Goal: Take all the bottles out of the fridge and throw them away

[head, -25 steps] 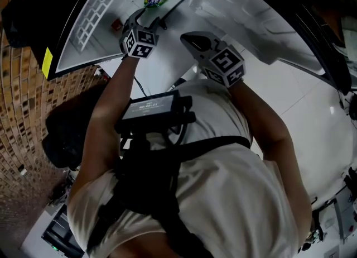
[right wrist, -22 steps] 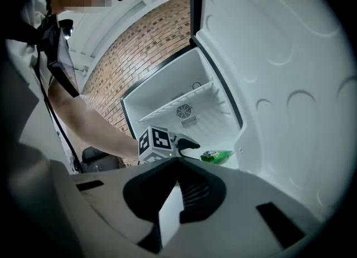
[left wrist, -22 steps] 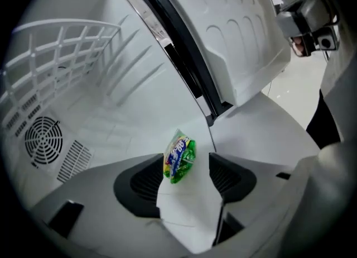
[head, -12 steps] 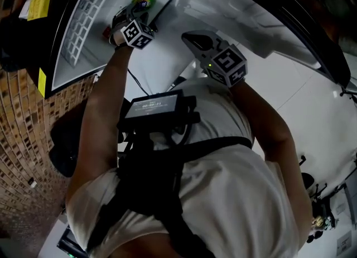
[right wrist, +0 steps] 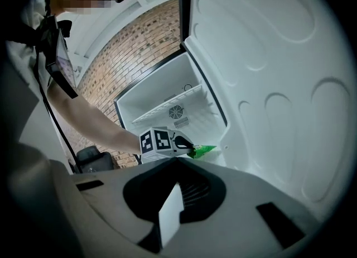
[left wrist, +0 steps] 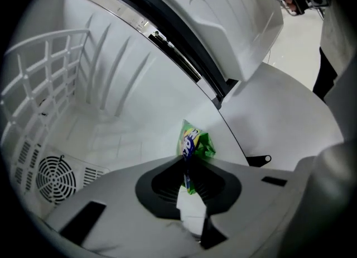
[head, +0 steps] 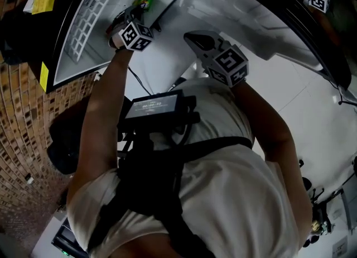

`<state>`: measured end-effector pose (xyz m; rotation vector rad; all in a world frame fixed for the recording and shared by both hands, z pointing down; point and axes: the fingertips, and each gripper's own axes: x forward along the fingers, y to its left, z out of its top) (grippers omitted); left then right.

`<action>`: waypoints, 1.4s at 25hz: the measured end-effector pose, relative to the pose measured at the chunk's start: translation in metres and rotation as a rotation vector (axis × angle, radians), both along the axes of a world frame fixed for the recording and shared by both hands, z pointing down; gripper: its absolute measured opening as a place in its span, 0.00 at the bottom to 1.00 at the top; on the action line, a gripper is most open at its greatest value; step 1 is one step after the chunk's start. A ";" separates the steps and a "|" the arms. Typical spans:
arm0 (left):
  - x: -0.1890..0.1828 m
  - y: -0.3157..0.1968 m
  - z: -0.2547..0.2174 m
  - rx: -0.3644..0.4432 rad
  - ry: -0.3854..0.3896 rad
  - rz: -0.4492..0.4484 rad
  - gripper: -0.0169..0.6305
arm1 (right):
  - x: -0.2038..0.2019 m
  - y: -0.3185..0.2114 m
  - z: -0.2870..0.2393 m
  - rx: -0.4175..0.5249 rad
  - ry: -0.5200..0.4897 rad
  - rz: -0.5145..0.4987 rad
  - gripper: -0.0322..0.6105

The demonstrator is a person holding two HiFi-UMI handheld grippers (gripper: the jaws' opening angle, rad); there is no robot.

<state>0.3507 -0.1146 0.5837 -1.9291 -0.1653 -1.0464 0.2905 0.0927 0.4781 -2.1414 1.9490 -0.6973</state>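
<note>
While we count the things in sight, we find two tools, one green packet, one open fridge, one wire shelf and one round fan grille. Our left tool (left wrist: 188, 187) has just been closing its jaws, and they now pinch the lower edge of the green packet (left wrist: 196, 144), which stands up out of them. It is a small crumpled pouch of shiny green film with blue and yellow print across its face; the lettering is too small to read. In the left tool's view it sits just below centre, toward 6 o'clock, against the white inner wall of the fridge (left wrist: 128, 100), with the wire shelf (left wrist: 50, 67) at 10 o'clock and the fan grille (left wrist: 54, 177) at 8 o'clock. Seen from the right tool's view, the packet hangs at 5 o'clock of the fridge opening, clear of the door (right wrist: 268, 72). Our right tool (right wrist: 177, 195) has its jaws together on nothing and stays outside the fridge.
</note>
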 end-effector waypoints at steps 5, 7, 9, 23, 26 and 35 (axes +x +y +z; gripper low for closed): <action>-0.021 0.001 -0.025 -0.017 0.066 -0.047 0.09 | -0.013 -0.019 -0.007 0.022 0.009 -0.070 0.04; -0.030 0.004 -0.033 -0.028 0.085 -0.051 0.09 | -0.019 -0.026 -0.008 0.021 0.014 -0.092 0.04; -0.041 0.007 -0.043 -0.067 0.112 -0.082 0.09 | -0.025 -0.031 -0.010 0.025 0.023 -0.111 0.04; -0.124 0.049 -0.131 -0.652 0.440 -0.219 0.09 | -0.056 -0.056 -0.021 0.017 0.064 -0.192 0.04; -0.152 0.054 -0.146 -0.745 0.514 -0.207 0.09 | -0.072 -0.068 -0.024 0.024 0.080 -0.234 0.04; -0.239 0.034 -0.163 -1.073 0.703 -0.323 0.09 | -0.130 -0.107 -0.031 0.024 0.099 -0.374 0.04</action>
